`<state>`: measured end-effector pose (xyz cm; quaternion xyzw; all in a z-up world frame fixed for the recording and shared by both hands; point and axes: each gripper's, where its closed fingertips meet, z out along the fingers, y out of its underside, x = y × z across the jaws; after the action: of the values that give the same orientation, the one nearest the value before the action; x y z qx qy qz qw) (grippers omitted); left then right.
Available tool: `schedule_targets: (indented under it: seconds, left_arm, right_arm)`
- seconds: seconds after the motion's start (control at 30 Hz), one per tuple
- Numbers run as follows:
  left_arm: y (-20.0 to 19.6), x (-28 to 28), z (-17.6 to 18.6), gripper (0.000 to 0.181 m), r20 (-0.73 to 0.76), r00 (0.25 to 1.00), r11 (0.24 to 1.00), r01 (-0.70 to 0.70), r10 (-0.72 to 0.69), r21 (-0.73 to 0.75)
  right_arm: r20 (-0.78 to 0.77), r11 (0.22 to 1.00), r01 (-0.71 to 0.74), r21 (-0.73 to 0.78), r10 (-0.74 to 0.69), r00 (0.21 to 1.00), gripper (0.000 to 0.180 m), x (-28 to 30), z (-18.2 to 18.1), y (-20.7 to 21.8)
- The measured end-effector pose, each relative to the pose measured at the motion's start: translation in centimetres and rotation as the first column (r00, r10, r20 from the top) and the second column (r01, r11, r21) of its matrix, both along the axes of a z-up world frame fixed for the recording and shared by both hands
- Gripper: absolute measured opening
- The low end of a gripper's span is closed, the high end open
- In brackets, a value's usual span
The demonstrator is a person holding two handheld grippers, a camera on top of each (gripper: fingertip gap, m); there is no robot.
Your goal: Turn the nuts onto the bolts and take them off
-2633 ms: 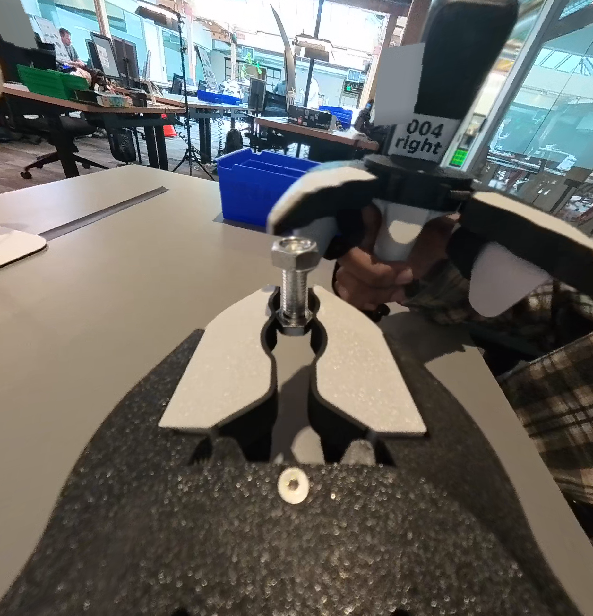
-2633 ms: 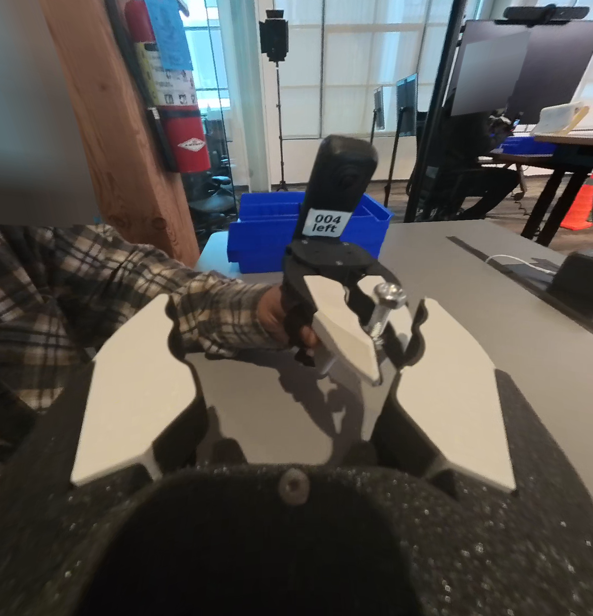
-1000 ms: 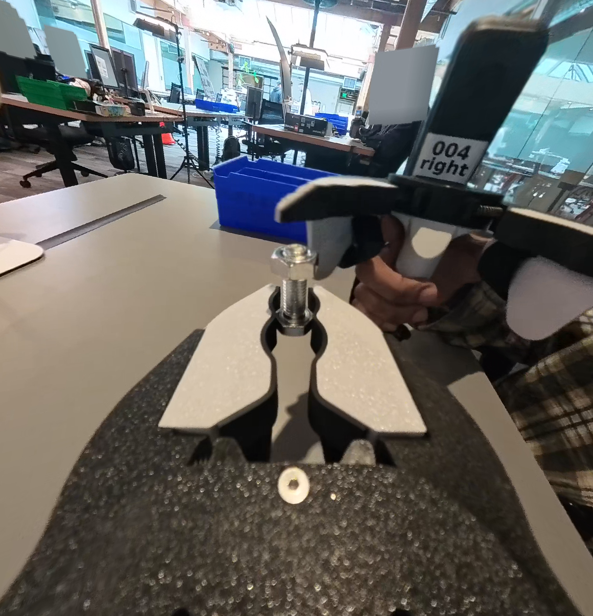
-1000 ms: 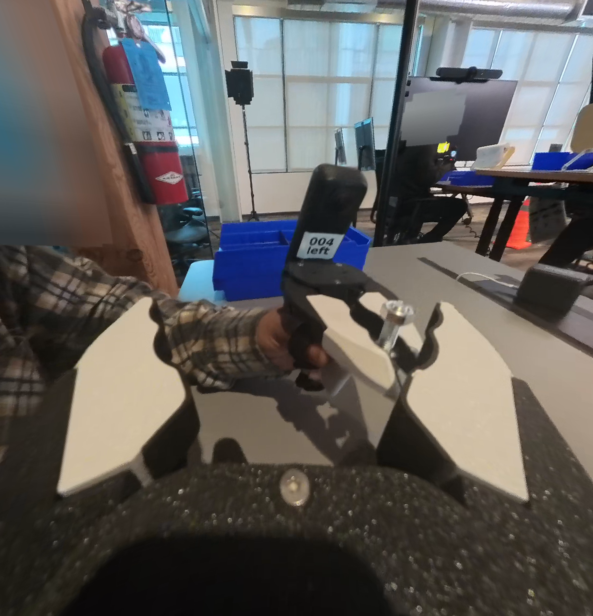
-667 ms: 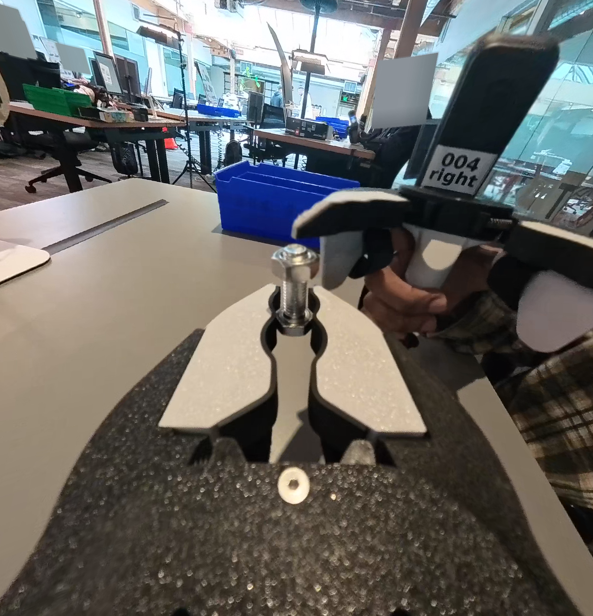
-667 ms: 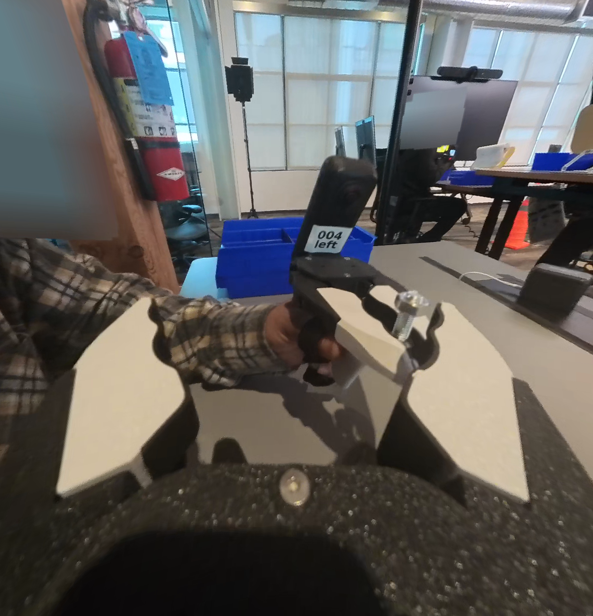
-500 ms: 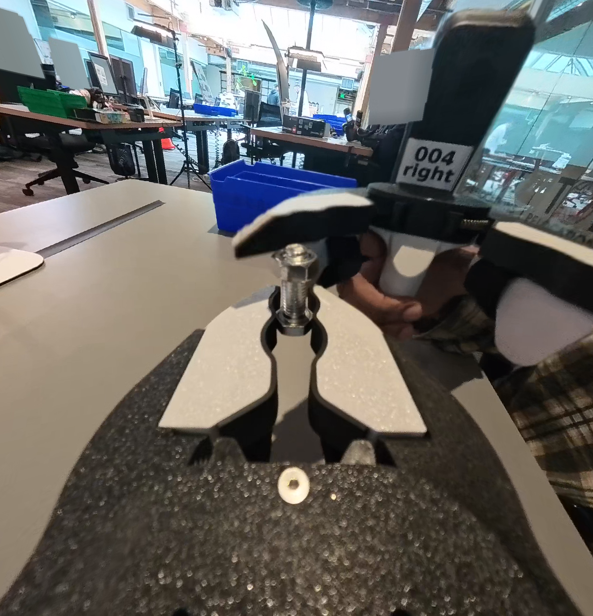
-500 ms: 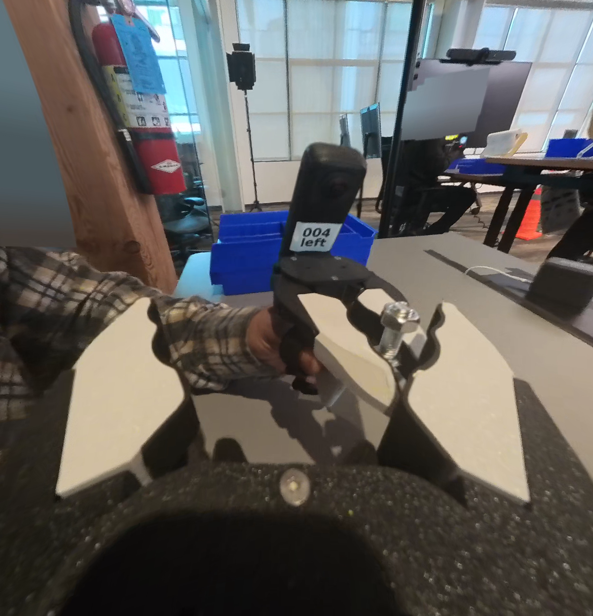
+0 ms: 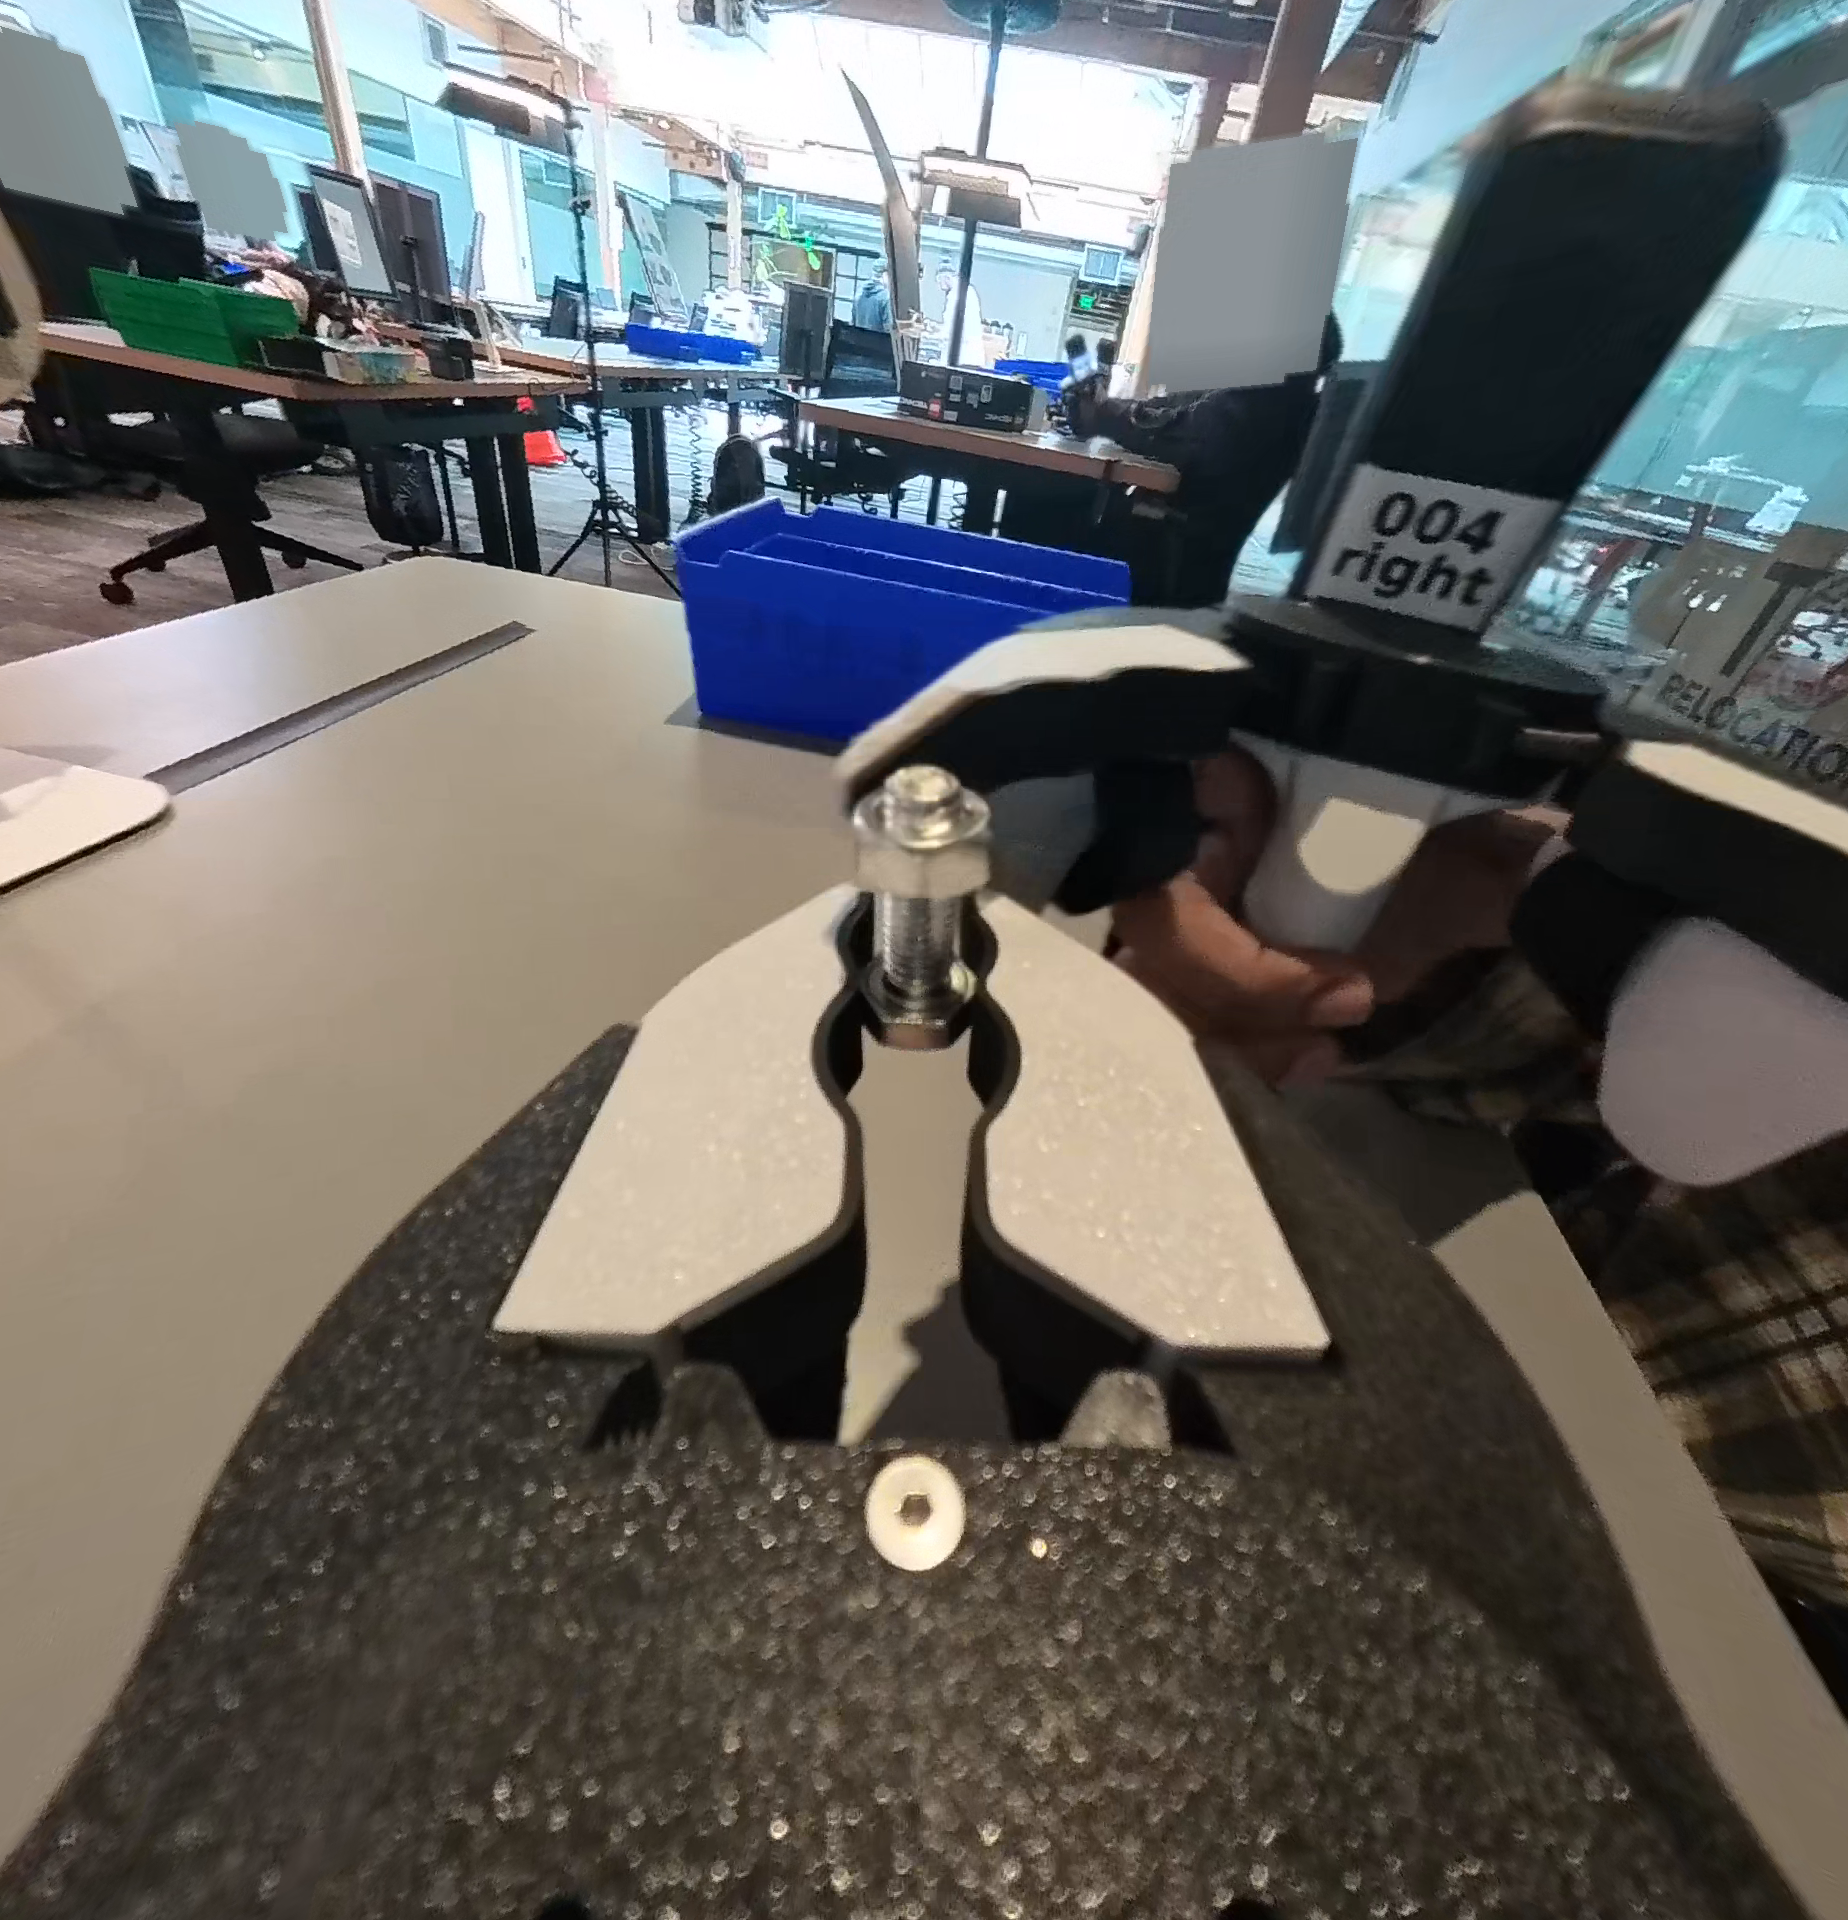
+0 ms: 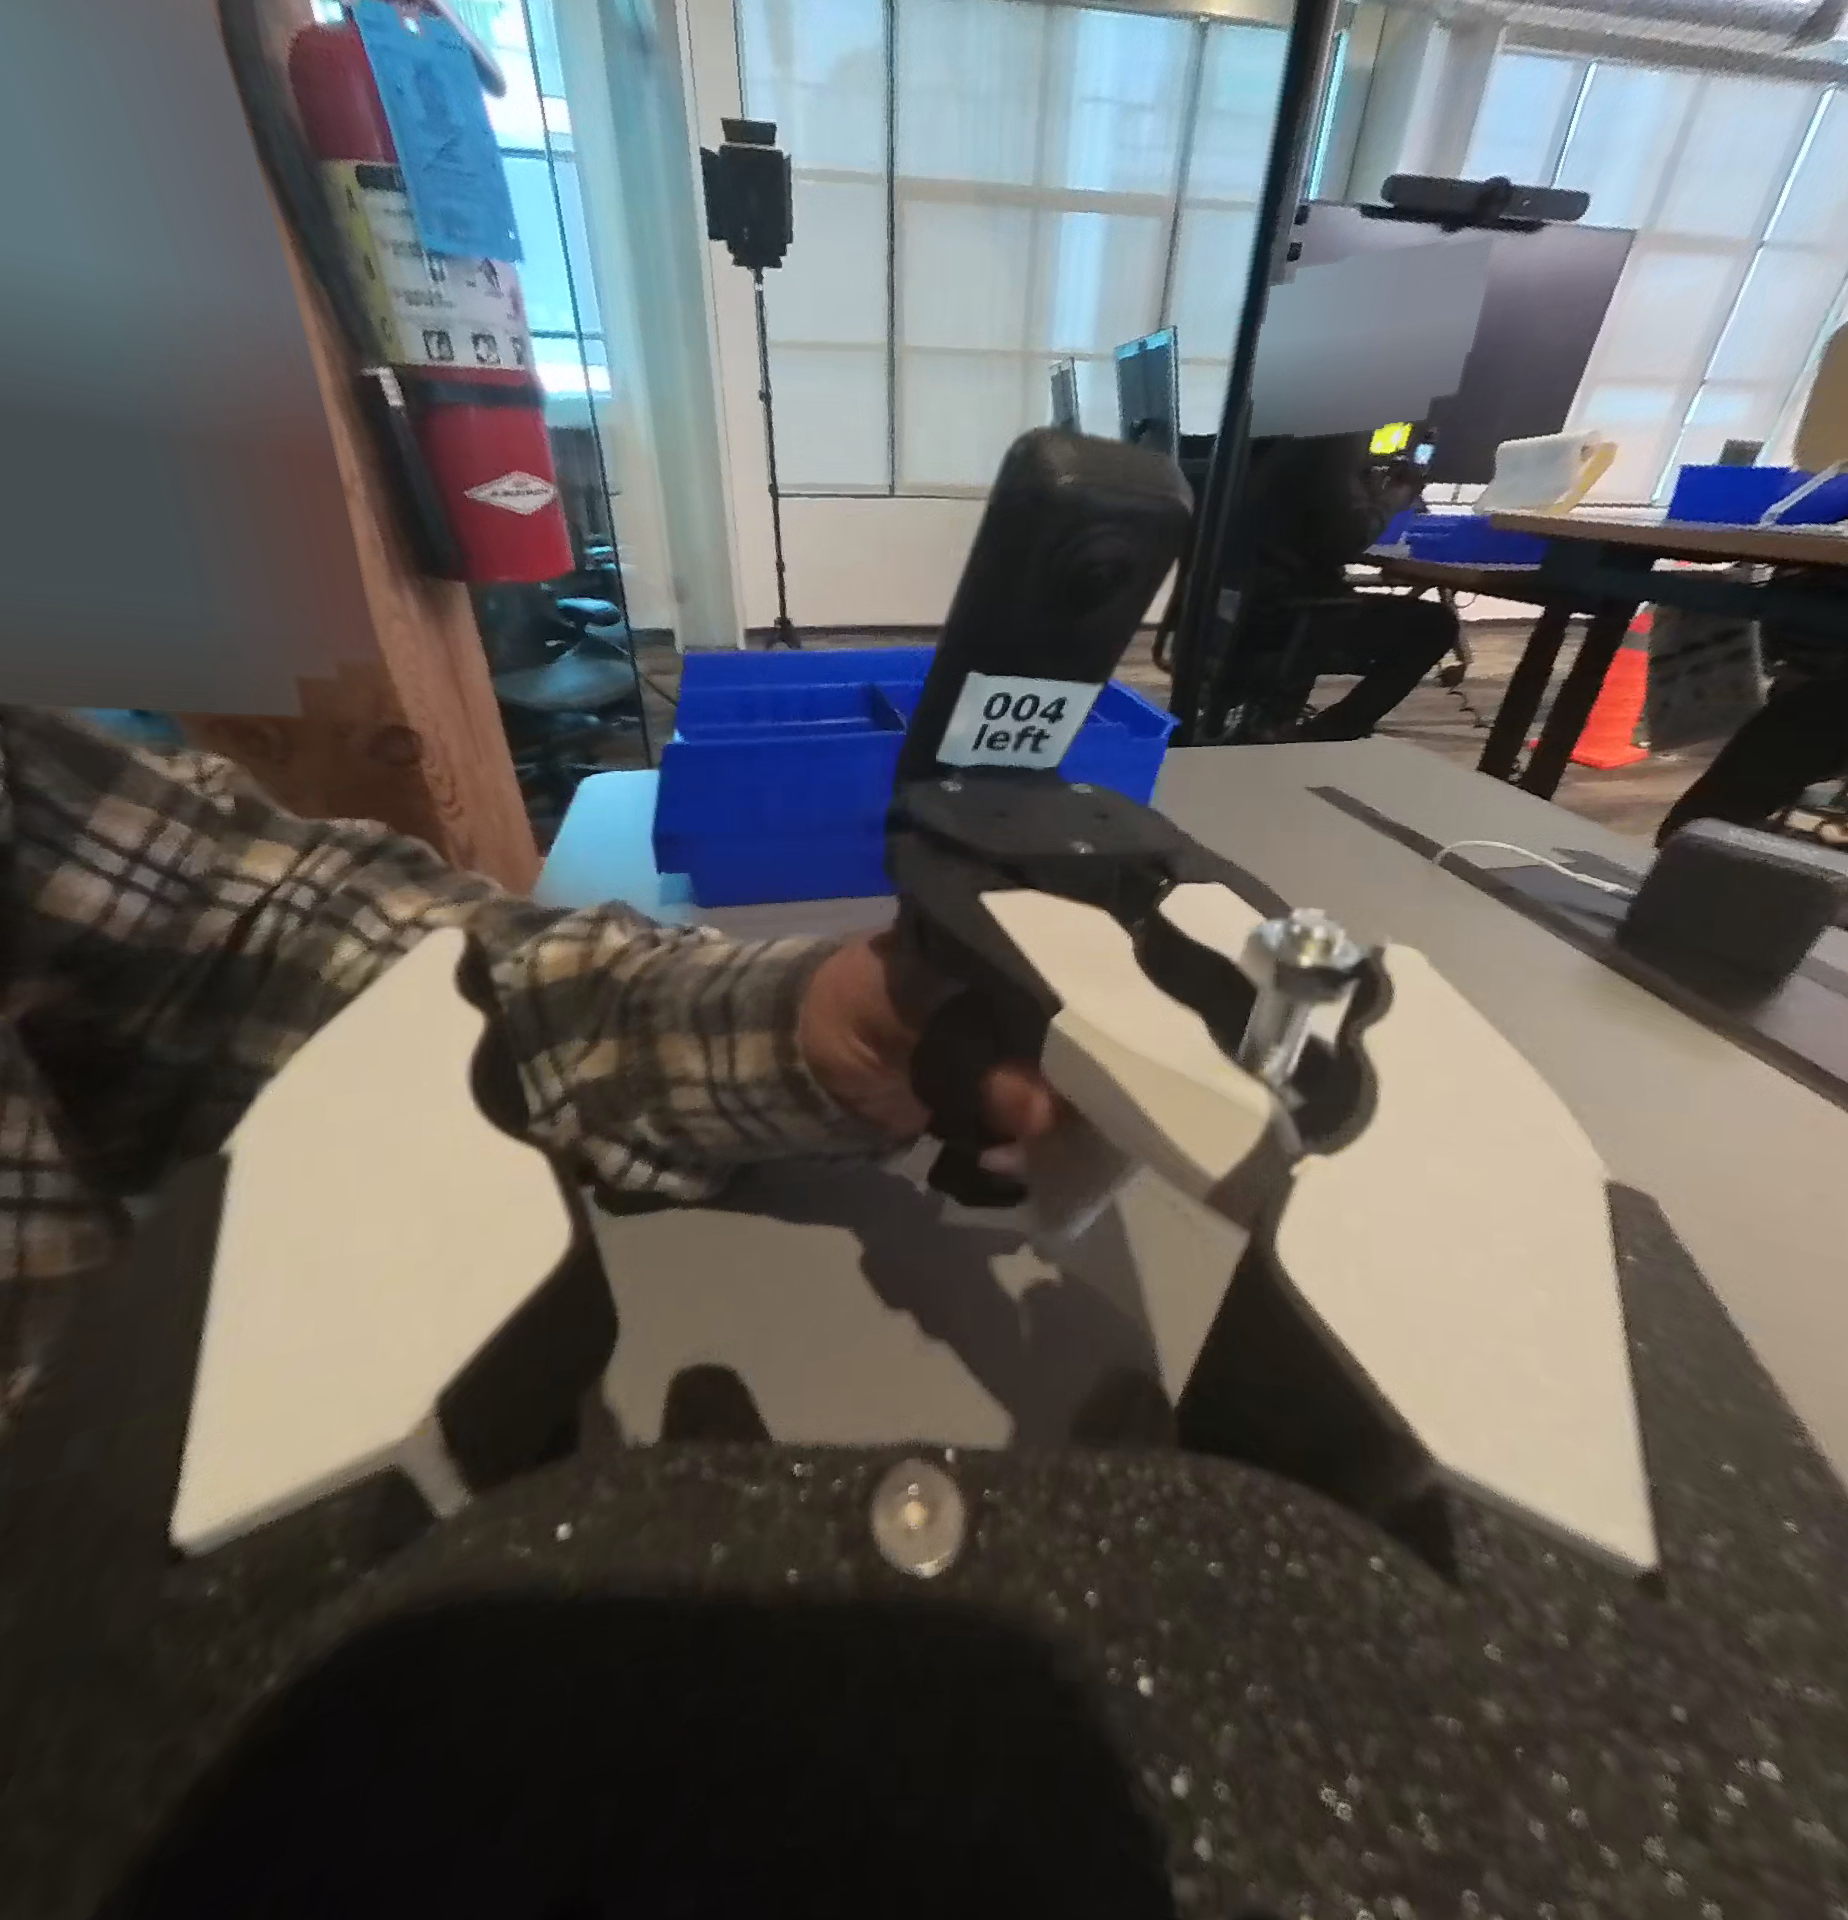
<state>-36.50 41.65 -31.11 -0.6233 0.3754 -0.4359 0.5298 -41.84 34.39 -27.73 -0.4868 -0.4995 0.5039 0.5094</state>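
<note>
While the bolt is clamped upright, status is logged as follows:

Left hand-held gripper: pressed together on the bolt at its lower end, right at the fingertips; bolt held clear above the tabletop.

Nut: seated near the top of the thread, with the bolt's end showing above it.

Right hand-held gripper: spread wide, nothing pinched.

Change: over the last second the right one has been brought in from beside the bolt; one finger is now seen just above and behind the nut, and in the right wrist view the nut sits at the notch of the right-side finger.

Contact: cannot be told from either view.

Meaning: approach judged nearly done; closing on the nut and turning it is likely next.

Direction (on or off): cannot be judged.

Bin: blue, beyond the bolt, untouched.
</note>
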Motion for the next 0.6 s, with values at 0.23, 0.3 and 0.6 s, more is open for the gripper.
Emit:
schedule_targets:
  seconds: [0.23,0.3,0.6]
  left_arm:
    - [0.0,0.1,0.0,0.015,0.006,1.000,1.000,0.006,-0.006,-0.007]
    - [-0.1,0.2,0.1,0.015,0.002,1.000,1.000,0.007,-0.007,0.002]
    - [0.2,-0.2,0.2,0.015,0.014,1.000,1.000,-0.001,0.001,-0.007]
  right_arm:
    - [-0.021,0.999,0.043,0.010,-0.043,0.999,0.144,0.3,1.0,1.3]
    - [-0.002,1.000,0.014,-0.010,-0.014,1.000,0.144,-0.5,0.4,1.2]
    - [0.012,0.999,0.047,0.026,-0.048,0.999,0.145,0.4,0.7,1.0]
